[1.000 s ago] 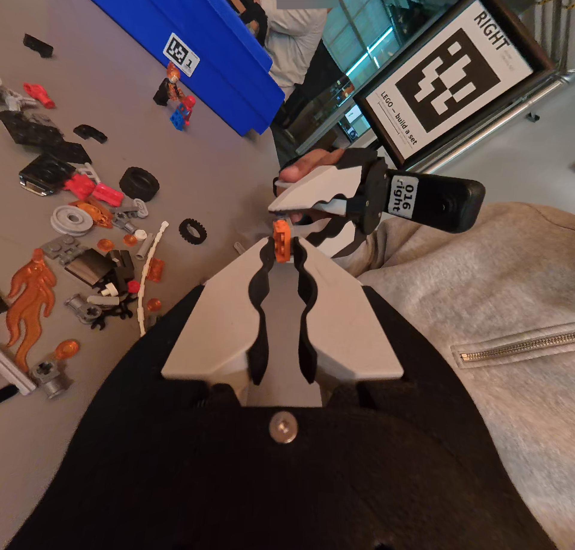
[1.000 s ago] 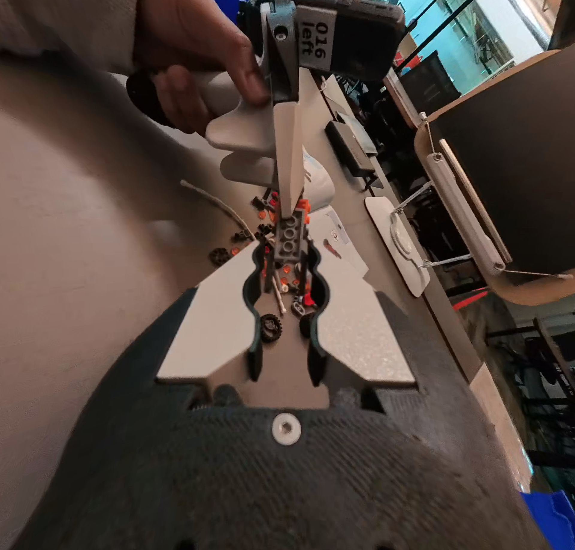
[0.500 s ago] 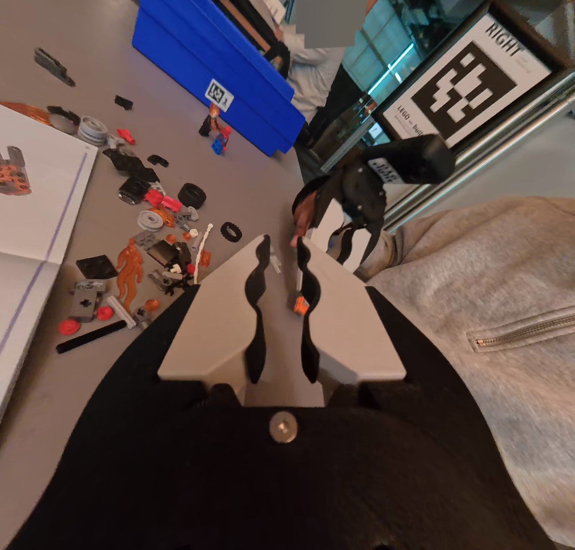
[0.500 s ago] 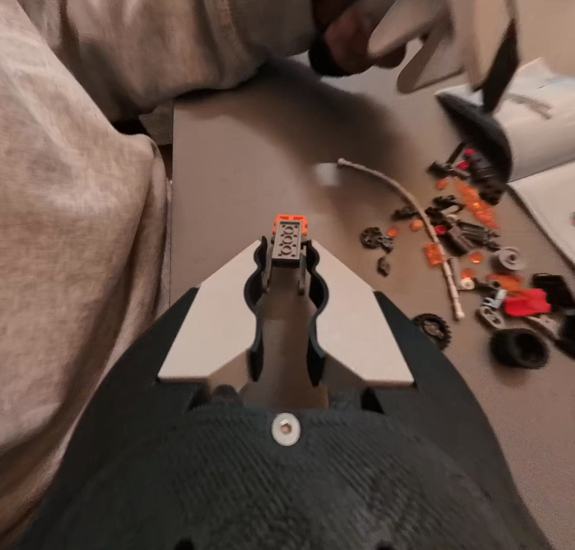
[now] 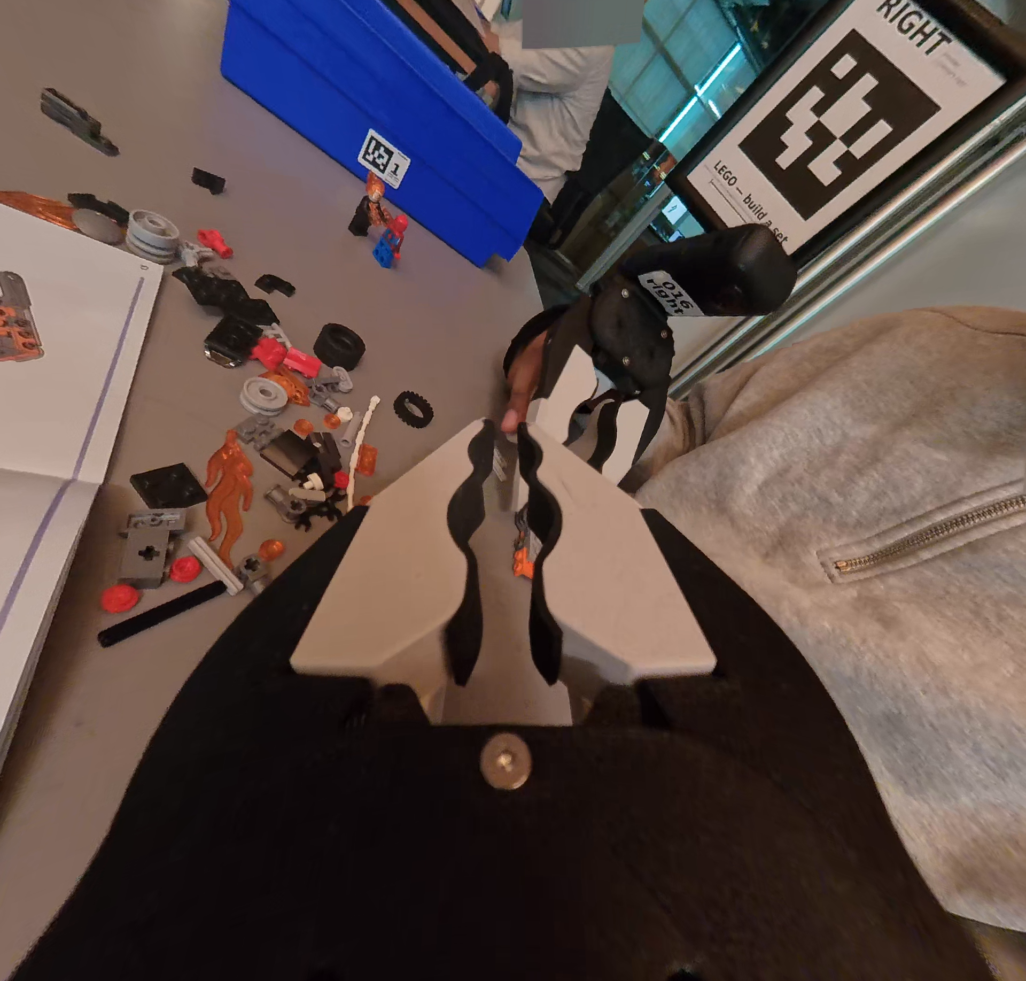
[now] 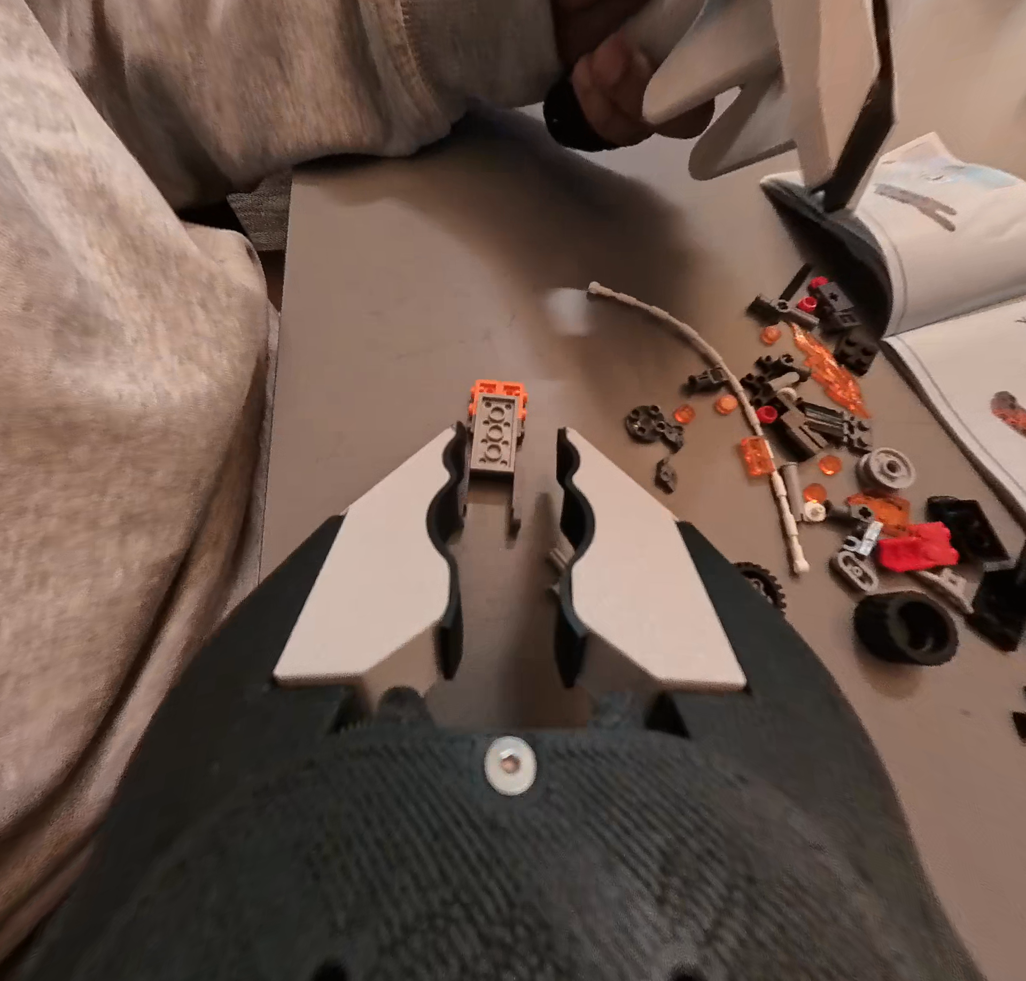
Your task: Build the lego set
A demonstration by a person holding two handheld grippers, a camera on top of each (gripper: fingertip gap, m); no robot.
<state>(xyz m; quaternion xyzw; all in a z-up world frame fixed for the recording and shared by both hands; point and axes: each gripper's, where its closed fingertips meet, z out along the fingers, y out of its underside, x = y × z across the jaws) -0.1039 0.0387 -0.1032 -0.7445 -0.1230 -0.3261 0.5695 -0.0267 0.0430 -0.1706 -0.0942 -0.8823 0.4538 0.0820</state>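
At centre frame the small grey-and-orange sub-assembly (image 6: pixel 496 443) lies between the parted right gripper (image 6: pixel 508 439), light, rigid, likely best pinched across its long flat sides, while the left gripper (image 5: pixel 502 432) hangs slightly apart and empty.

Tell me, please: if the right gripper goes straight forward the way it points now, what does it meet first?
Probably the grey and orange assembly, lying between the tips of the open right gripper; beyond it, bare table. Depth is uncertain.

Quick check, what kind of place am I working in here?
Probably a data-collection station in an office or lab: a grey table with loose lego parts, a blue bin and a framed marker sign.
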